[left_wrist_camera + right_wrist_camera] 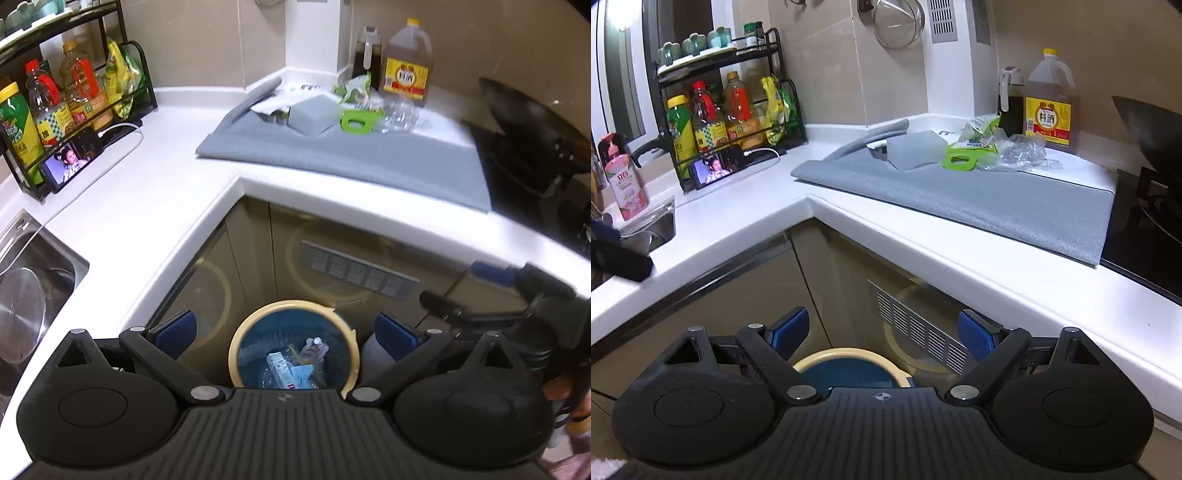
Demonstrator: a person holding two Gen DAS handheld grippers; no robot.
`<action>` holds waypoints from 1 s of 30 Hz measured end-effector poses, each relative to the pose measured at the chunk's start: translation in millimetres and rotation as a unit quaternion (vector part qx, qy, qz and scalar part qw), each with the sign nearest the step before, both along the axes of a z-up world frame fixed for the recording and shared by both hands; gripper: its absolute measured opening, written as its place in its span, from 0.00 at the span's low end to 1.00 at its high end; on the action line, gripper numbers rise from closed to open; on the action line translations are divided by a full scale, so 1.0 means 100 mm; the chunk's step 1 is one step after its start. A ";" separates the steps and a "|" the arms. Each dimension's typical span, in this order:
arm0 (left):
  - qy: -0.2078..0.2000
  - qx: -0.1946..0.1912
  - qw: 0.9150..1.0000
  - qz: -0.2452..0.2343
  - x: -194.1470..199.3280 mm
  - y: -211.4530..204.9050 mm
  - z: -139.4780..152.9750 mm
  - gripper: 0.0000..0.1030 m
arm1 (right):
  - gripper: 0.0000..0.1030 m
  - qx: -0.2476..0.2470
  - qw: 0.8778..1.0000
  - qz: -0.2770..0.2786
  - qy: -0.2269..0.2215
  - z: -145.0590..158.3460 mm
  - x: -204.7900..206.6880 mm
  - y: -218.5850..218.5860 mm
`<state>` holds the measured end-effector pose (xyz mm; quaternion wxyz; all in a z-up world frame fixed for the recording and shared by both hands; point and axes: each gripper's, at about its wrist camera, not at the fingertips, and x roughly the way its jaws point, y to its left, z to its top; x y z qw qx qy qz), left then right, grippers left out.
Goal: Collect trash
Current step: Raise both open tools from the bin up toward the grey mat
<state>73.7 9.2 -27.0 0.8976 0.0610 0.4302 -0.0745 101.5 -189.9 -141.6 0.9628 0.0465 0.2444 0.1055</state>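
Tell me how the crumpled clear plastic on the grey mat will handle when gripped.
The crumpled clear plastic looks thin and empty, so probably very light. Its creases suggest it will crush between the fingers. Its glossy surface may slip, and a push would likely slide it across the grey mat.

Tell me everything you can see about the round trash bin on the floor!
The trash bin is round, with a cream-yellow rim and a blue liner inside. It stands upright and open on the floor, close to the brown cabinets under the white counter. Inside lie a small carton, crumpled clear plastic and a blue scrap. The left claw hovers open above it, holding nothing.
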 end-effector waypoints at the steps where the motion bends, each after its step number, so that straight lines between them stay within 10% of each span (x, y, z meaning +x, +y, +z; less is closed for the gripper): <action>1: 0.000 0.000 1.000 -0.001 0.01 -0.01 0.06 1.00 | 0.86 -0.001 1.000 -0.003 0.000 0.00 0.01 -0.01; 19: -0.063 -0.129 0.990 -0.004 -0.09 0.09 1.37 1.00 | 0.86 -0.009 0.999 -0.031 0.009 0.00 0.06 -0.10; 27: -0.183 -0.117 0.976 0.007 -0.44 0.19 1.82 1.00 | 0.87 -0.008 0.999 -0.031 0.012 0.01 0.09 -0.06; 30: -0.167 -0.128 0.977 0.020 -0.44 0.25 1.85 1.00 | 0.87 -0.006 1.000 -0.030 0.004 0.04 0.07 -0.07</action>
